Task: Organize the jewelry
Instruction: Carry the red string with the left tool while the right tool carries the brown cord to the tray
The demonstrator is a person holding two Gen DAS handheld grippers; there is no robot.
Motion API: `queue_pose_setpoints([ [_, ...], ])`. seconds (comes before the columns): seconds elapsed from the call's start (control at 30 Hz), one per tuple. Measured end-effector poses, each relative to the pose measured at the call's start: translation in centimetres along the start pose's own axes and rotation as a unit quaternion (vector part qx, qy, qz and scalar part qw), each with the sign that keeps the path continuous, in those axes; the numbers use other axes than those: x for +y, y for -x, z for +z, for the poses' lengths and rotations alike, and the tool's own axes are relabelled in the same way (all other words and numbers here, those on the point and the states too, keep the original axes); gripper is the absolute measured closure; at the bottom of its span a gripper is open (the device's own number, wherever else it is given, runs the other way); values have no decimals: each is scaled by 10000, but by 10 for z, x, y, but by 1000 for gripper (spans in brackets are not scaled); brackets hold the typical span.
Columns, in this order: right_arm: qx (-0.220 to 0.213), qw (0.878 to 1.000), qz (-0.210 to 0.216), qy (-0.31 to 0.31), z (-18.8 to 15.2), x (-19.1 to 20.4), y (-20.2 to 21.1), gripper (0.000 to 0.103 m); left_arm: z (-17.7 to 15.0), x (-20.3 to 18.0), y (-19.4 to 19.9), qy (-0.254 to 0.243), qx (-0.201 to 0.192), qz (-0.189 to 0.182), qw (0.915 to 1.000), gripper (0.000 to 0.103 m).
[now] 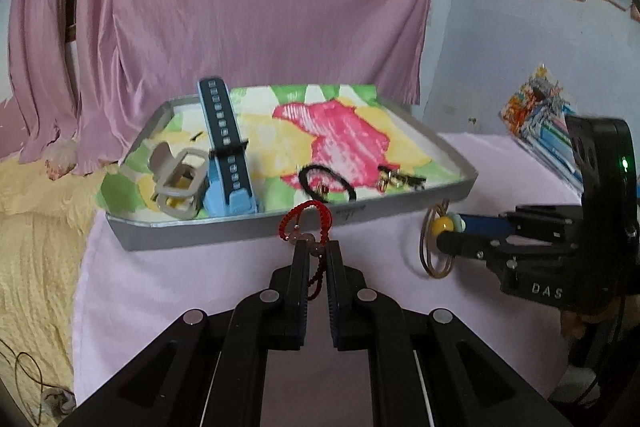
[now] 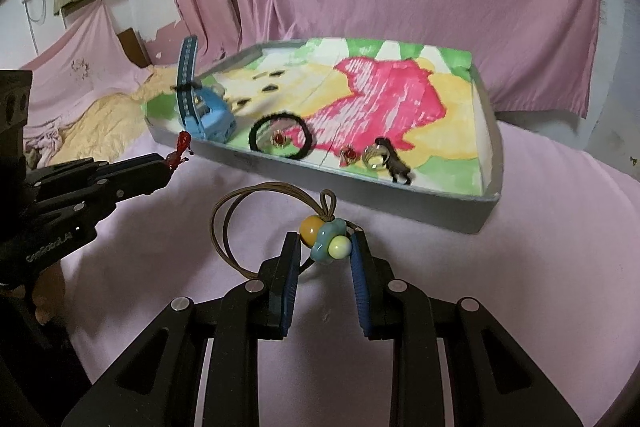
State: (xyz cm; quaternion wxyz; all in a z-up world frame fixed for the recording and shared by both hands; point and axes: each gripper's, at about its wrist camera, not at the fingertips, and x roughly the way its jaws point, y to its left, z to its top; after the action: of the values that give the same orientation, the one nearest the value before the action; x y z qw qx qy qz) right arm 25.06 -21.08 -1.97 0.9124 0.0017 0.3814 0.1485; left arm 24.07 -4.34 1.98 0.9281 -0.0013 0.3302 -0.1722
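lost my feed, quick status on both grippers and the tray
Left gripper shut on red bracelet. Right gripper shut on beaded cord. Tray just ahead, nothing blocking.

beads (image 2: 328,241): glossy, smooth | tray (image 1: 224,233): matt grey | tablecloth (image 2: 540,267): soft pink cloth

Black grippers (image 1: 316,255), blue-padded fingers (image 2: 360,291).

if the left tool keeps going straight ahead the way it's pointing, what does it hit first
Most likely the near wall of the grey tray. The left tool, shut on the red beaded bracelet, points at that wall just below the black hair tie. Depth is hard to judge, but nothing else shows between them.
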Motion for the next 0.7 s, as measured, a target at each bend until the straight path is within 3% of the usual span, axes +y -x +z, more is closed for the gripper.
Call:
queue_pose_setpoints([
  [0.37,-485,9980,-326,-241,34,-17,5,81,32,-2,-19,382,-231,25,9990,95],
  [0.7,-445,9960,-699,-349,57,-29,-19,81,47,-5,-51,451,-48,67,9989,95],
])
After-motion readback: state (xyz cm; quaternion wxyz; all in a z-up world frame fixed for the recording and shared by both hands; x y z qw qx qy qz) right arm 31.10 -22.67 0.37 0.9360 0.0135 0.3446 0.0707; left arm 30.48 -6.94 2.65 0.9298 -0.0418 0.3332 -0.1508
